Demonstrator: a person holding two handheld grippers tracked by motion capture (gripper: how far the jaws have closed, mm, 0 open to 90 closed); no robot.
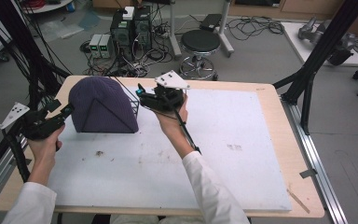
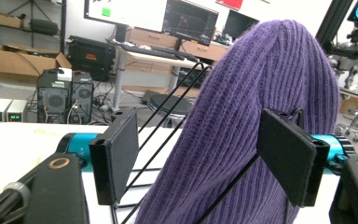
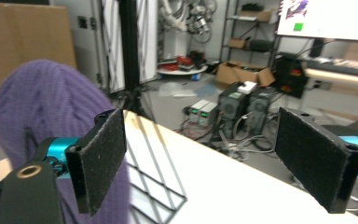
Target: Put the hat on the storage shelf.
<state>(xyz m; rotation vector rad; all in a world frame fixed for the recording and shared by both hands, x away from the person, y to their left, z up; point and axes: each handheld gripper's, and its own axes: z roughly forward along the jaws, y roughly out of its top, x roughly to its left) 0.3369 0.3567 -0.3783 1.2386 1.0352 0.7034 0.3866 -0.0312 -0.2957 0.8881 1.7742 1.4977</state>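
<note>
Beside the purple beanie [image 1: 103,105], both tongs, left [image 1: 66,111] and right [image 1: 141,92], hover open, empty.

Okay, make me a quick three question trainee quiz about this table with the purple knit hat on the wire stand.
1. True or false: the purple knit hat is pulled over the black wire stand.
2. Which gripper sits at the hat's wire-stand side: A left gripper, B right gripper?
3. Are either gripper's fingers pressing on the hat?

Key: 1 true. 2 B. 3 No, both are open and clear of it.
</note>
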